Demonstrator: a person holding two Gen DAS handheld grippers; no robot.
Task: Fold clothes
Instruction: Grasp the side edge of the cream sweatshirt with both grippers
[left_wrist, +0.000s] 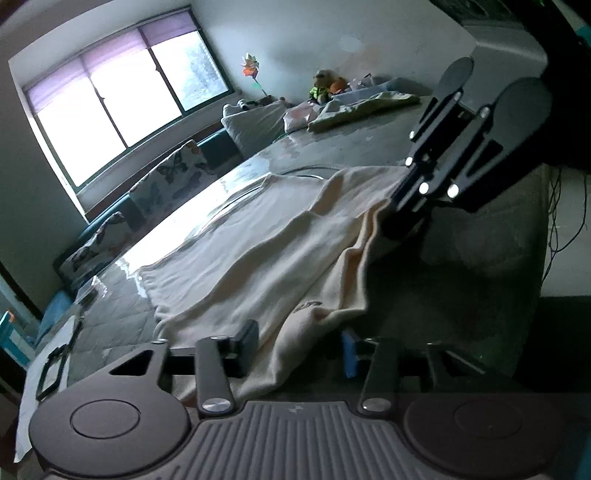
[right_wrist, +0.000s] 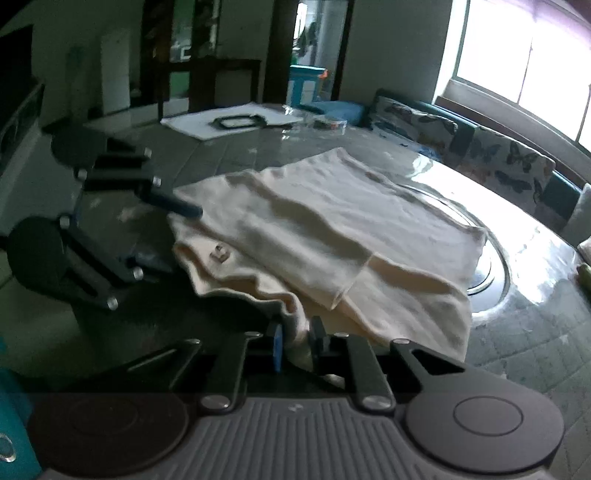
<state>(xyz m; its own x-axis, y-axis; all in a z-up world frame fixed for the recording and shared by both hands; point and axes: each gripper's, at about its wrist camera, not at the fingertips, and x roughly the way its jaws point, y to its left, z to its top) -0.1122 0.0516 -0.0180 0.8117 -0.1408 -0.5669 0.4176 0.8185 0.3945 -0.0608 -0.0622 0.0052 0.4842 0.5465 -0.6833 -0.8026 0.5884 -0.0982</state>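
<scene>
A cream garment (right_wrist: 325, 236) is lying on the round grey table (right_wrist: 517, 332), partly folded, with one layer doubled over the rest and a small logo showing near its 9 o'clock edge.

The right gripper (right_wrist: 295, 341) is sitting at the garment's 6 o'clock edge, its fingers pinching a bunched fold of the cloth between them. From the left wrist view that same tool is showing at 2 o'clock, its tip buried in the cloth's far corner.

The left gripper (left_wrist: 301, 345) is holding the garment (left_wrist: 258, 251) at its near edge; the cloth is draping down between the two fingers, which are standing well apart, and I cannot tell whether they are actually biting it. In the right wrist view its blue-tipped finger is touching the cloth at 9 o'clock.

Beyond the table, butterfly cushions (left_wrist: 173, 173) are lining a bench under the bright window (left_wrist: 122, 99).
</scene>
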